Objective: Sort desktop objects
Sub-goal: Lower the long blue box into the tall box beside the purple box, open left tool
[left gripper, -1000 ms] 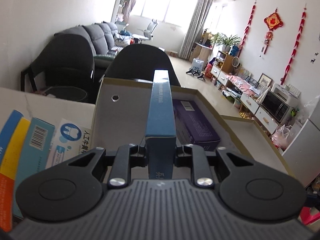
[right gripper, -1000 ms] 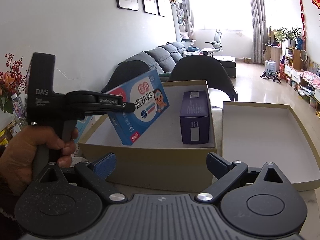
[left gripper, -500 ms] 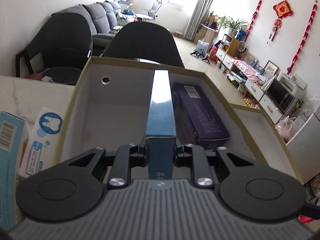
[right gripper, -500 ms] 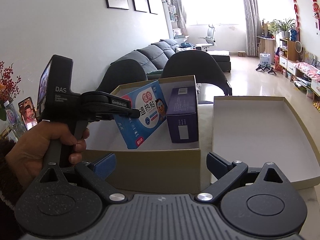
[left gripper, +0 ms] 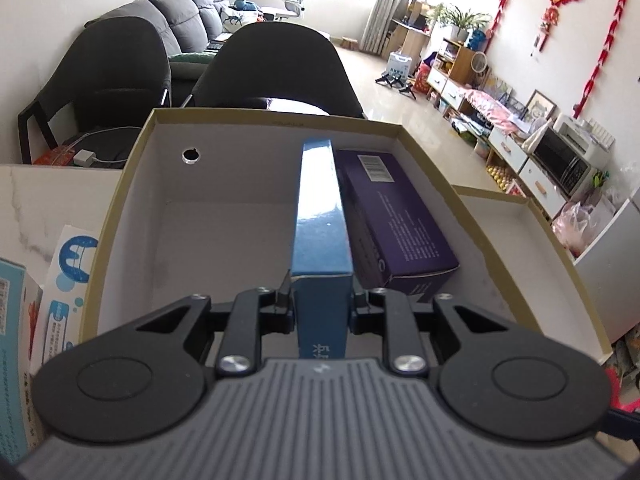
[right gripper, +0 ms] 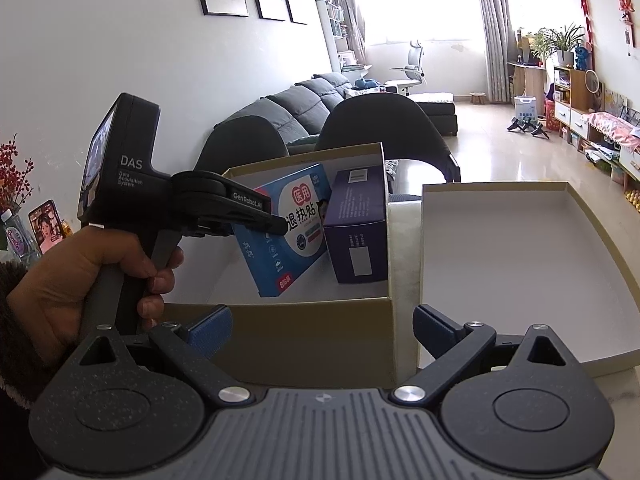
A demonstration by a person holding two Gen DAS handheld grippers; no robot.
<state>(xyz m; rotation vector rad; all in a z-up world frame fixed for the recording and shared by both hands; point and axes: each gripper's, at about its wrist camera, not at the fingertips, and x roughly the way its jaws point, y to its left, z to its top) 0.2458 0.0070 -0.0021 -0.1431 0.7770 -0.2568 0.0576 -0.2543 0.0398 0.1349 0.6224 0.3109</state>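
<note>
Daylit room, sharp near the camera, bent at the edges

Strong daylight pours through the curtained window (right gripper: 420, 0) far ahead of both grippers and washes it out to plain white; the floor beyond shines with glare. A pale sheen lies on the top edge of the blue box (left gripper: 320, 208) just ahead of the left gripper (left gripper: 322, 308). The box interior beside it is softly shaded. Fisheye bending curves walls and frame corners darken. The distant shelves to the right look slightly soft.
</note>
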